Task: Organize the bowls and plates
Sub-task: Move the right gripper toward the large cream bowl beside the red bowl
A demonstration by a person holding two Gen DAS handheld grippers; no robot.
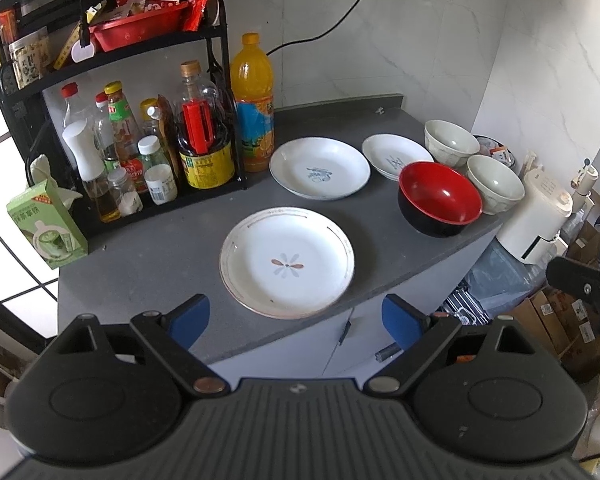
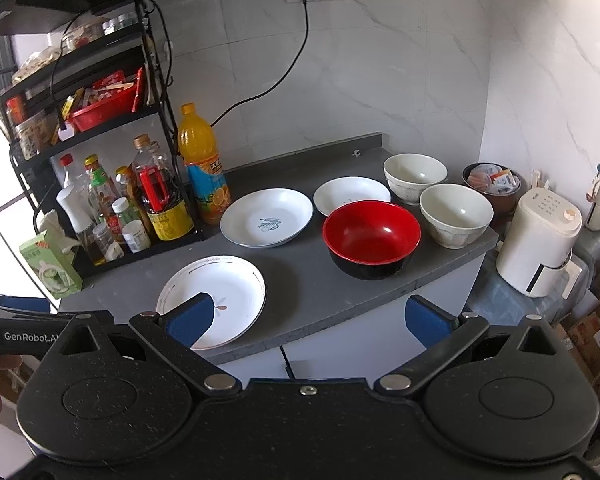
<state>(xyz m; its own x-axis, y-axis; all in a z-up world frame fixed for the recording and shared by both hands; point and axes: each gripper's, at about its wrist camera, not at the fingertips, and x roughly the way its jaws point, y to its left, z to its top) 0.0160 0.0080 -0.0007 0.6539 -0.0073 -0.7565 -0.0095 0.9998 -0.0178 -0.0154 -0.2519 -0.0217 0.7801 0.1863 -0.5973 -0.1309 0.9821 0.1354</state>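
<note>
Three white plates lie on the grey counter (image 1: pixel 160 256): a gold-rimmed plate (image 1: pixel 287 262) (image 2: pixel 220 300) near the front edge, a blue-printed plate (image 1: pixel 320 168) (image 2: pixel 266 223) behind it, and a smaller plate (image 1: pixel 394 156) (image 2: pixel 350 194) further right. A red-and-black bowl (image 1: pixel 440 204) (image 2: pixel 372 238) and two cream bowls (image 1: pixel 452 142) (image 1: pixel 495 184) (image 2: pixel 415 176) (image 2: pixel 456 214) stand at the right. My left gripper (image 1: pixel 296 320) hangs open just in front of the gold-rimmed plate. My right gripper (image 2: pixel 310 320) is open too, its left pad over that plate's near edge in the view.
A black rack (image 1: pixel 220 60) with sauce bottles fills the back left, an orange juice bottle (image 1: pixel 254 100) beside it. A green carton (image 1: pixel 46 224) stands at the counter's left. A white appliance (image 2: pixel 540 240) and cardboard boxes (image 1: pixel 560 320) sit beyond the right edge.
</note>
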